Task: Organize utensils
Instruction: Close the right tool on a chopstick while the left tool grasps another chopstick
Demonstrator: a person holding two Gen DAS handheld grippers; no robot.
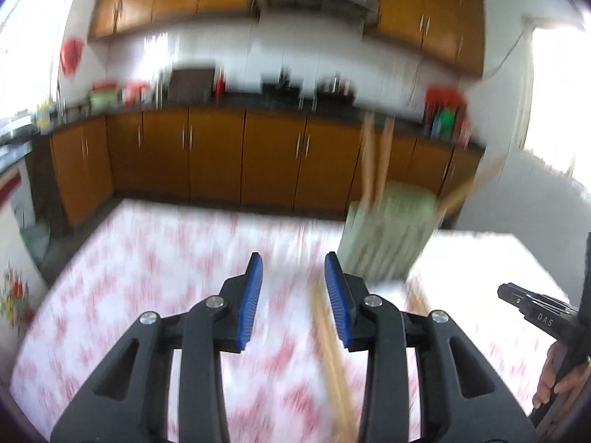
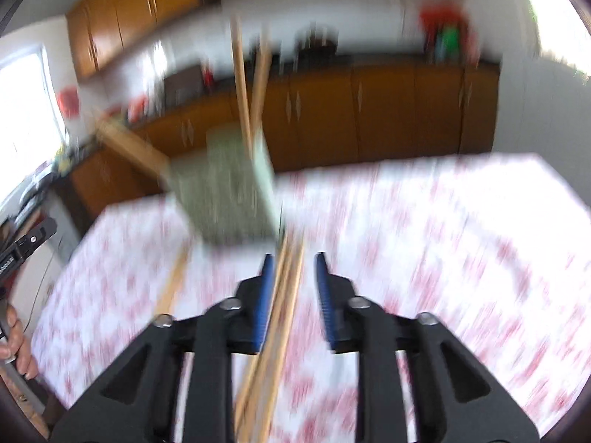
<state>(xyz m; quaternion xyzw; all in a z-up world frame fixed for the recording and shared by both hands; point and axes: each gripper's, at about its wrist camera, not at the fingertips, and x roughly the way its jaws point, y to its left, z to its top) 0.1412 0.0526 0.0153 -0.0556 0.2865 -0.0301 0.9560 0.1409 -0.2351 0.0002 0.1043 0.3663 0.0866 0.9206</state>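
Two grippers show, and both pictures are very blurry. The left gripper (image 1: 293, 284) hangs over the counter (image 1: 147, 277), which has a white cloth with red marks. Its jaws stand wide apart and hold nothing. One wooden chopstick (image 1: 332, 361) lies on the cloth under the right blue pad, and its near end is cut off at the bottom edge. A green holder (image 1: 388, 236) stands just past the jaws on the right. Two chopsticks (image 1: 375, 158) stick up out of it, and more lean out to the right, but the blur makes it hard to count them. The right gripper (image 1: 532, 308) shows only partly at the right edge, with a hand below it.

In the right wrist view, the right gripper (image 2: 293, 288) also has its jaws wide apart. A few loose chopsticks (image 2: 280, 317) lie on the cloth between them, close to the left blue pad. I cannot tell if they touch it. They run down out of the picture. Another chopstick (image 2: 173, 288) lies off to the left. The holder stands just ahead, its edges smeared.
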